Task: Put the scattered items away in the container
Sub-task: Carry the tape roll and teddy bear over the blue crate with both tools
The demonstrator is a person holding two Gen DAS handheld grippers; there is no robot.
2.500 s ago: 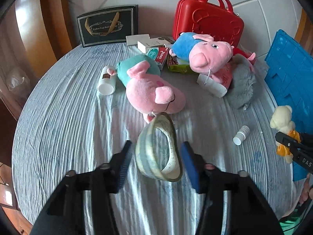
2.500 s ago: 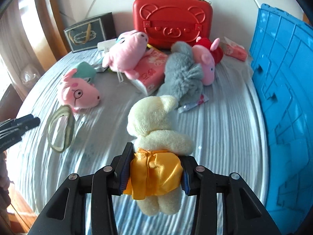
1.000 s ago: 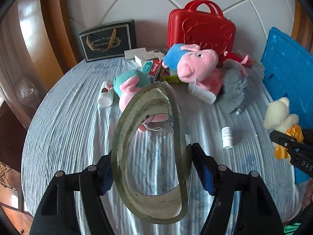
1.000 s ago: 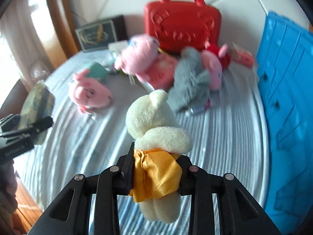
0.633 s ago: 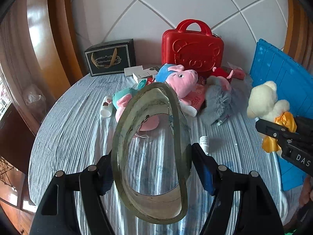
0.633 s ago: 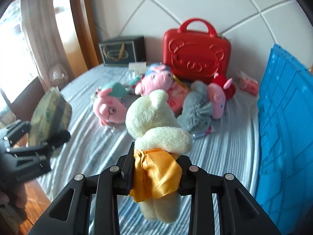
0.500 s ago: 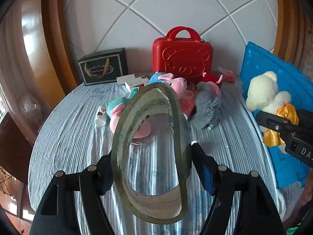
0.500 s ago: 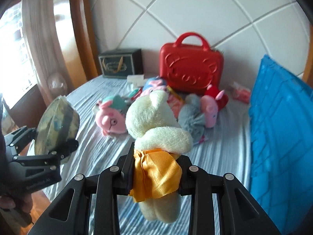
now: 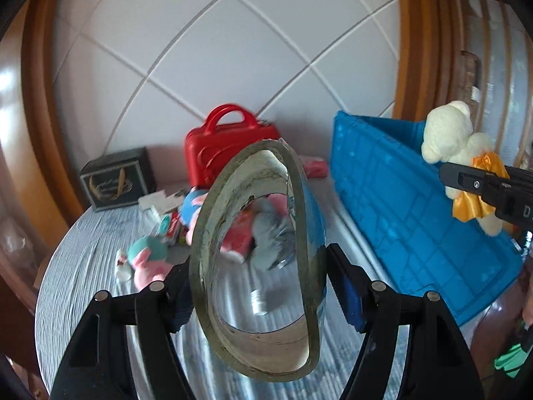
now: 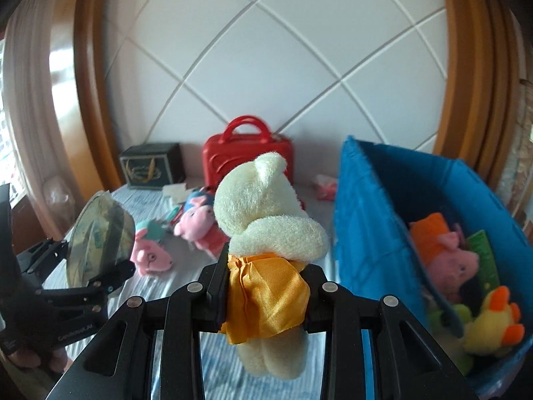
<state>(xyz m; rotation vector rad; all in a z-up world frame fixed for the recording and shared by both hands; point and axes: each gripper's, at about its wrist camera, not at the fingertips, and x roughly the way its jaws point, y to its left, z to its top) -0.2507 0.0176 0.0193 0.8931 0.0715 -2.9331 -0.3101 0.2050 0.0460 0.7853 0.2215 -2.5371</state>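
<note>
So the big change: both hands have come way up off the bed [image 9: 86, 253] compared with a couple of seconds back. The striped cover used to fill both views, and now there's mostly quilted white wall with the clutter shrunk down low.

The blue crate [image 10: 373, 233] is the other shift. Before, only its outside wall showed at 3 o'clock; now the right wrist view looks over the rim and there's an orange-and-pink plush, a yellow duck and something green already inside, around 4 o'clock.

Right tool [image 10: 265, 283] is clenched on the cream teddy bear [image 10: 263, 206] at its orange satin dress, same grip as earlier. In the left view the bear sits at 2 o'clock, above the crate's rim line.

Left tool [image 9: 256, 280] is grasping the roll of clear tape [image 9: 256, 263] across its sides, ring upright and dead centre. It's lifted clear of the bed and sits left of the crate, not over it yet.

My read: pickup is done for both, and next is swinging over the opening and letting go. Pink pigs [image 10: 196, 216] and the other bits are left on the bed.
</note>
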